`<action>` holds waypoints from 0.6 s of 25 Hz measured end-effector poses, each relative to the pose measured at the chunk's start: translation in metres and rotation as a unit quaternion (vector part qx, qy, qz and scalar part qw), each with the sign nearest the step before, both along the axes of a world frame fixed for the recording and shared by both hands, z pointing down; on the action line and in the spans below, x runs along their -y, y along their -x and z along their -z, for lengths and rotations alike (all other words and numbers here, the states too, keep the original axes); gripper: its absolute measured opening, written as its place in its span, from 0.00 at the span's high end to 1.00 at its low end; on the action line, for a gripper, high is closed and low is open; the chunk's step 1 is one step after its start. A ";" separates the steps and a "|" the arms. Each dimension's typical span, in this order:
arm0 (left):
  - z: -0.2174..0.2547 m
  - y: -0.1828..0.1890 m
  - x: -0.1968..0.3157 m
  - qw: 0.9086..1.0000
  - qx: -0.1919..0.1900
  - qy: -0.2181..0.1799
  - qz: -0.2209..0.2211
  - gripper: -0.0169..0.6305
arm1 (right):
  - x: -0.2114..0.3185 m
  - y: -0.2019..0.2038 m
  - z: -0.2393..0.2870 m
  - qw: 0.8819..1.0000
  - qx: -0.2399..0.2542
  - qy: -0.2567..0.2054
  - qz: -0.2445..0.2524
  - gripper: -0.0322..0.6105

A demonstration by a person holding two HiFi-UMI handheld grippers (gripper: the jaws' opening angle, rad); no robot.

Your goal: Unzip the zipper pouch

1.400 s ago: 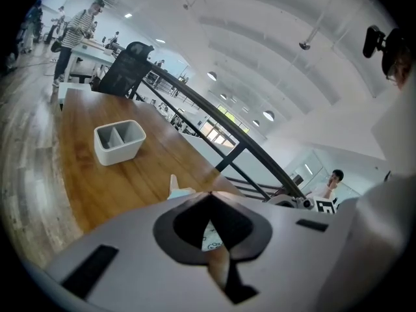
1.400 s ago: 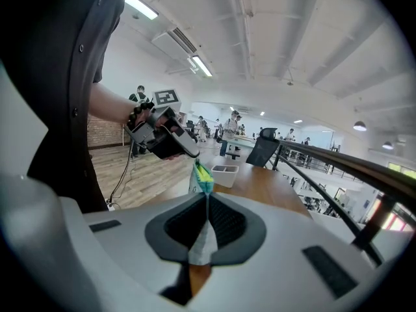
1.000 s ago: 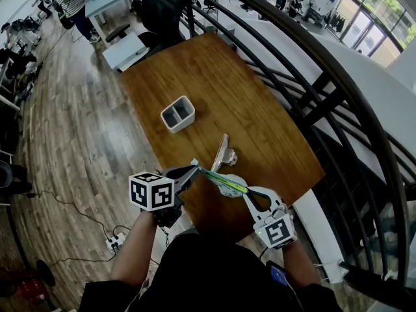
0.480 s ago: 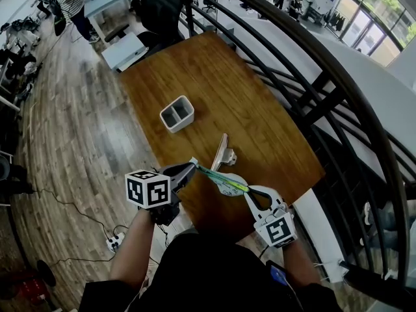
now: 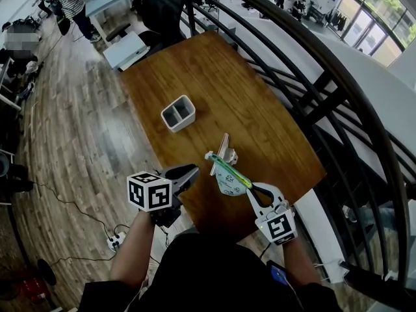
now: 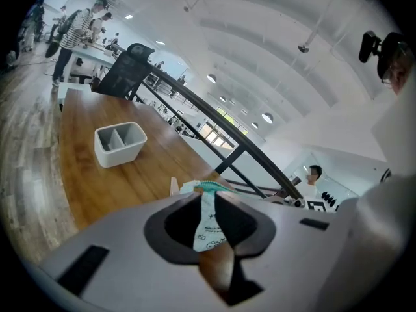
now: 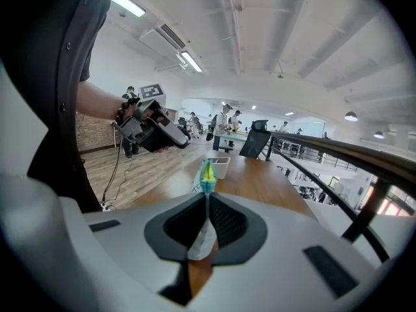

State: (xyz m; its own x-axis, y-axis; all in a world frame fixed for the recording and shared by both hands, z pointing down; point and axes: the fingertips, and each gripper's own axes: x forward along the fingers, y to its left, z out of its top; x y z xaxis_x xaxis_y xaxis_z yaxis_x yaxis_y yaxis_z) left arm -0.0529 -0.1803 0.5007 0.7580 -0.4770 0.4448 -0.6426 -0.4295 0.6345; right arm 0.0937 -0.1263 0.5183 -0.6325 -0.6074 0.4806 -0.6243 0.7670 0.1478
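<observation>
Head view: I look steeply down on a wooden desk, with a black railing curving along its 3 o'clock side.
Pouch: the zipper pouch hangs over the desk's 6 o'clock end. It is pale with a green zipper strip and runs from 10 o'clock to 4 o'clock in the head view.
Right claw: my right claw is clenched on the pouch's 4 o'clock end. In the right gripper view the pale fabric is pinched between the pads and the green strip points up at 12 o'clock.
Left claw: my left claw sits at the pouch's 9 o'clock, near it but apart. Its jaws have just been easing apart and grip nothing. In the left gripper view the pouch shows beyond the tips.
Zipper: I cannot tell how far it is drawn open.
Bin: a white two-compartment bin stands at 11 o'clock from the pouch, well apart.
Wooden piece: a thin, light wooden piece stands just beside the pouch at its 12 o'clock.
</observation>
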 end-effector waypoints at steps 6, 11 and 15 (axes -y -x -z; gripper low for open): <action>-0.002 -0.002 -0.007 1.000 -0.002 0.006 -0.006 0.79 | 0.003 -0.007 -0.006 1.000 -0.011 0.008 -0.016 0.75; 0.000 -0.002 -0.008 1.000 -0.001 0.004 0.003 0.79 | 0.012 -0.020 0.004 0.999 -0.017 -0.030 -0.037 0.68; 0.009 0.001 -0.010 1.000 0.001 -0.007 0.019 0.79 | 0.018 -0.029 0.018 0.998 0.006 -0.029 -0.057 0.68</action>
State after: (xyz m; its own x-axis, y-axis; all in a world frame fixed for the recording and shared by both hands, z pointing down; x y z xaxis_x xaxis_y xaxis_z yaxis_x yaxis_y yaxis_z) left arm -0.0535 -0.1699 0.4916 0.7386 -0.5117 0.4389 -0.6597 -0.4143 0.6270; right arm 0.1232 -0.1443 0.5004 -0.5631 -0.7023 0.4355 -0.7092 0.6812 0.1817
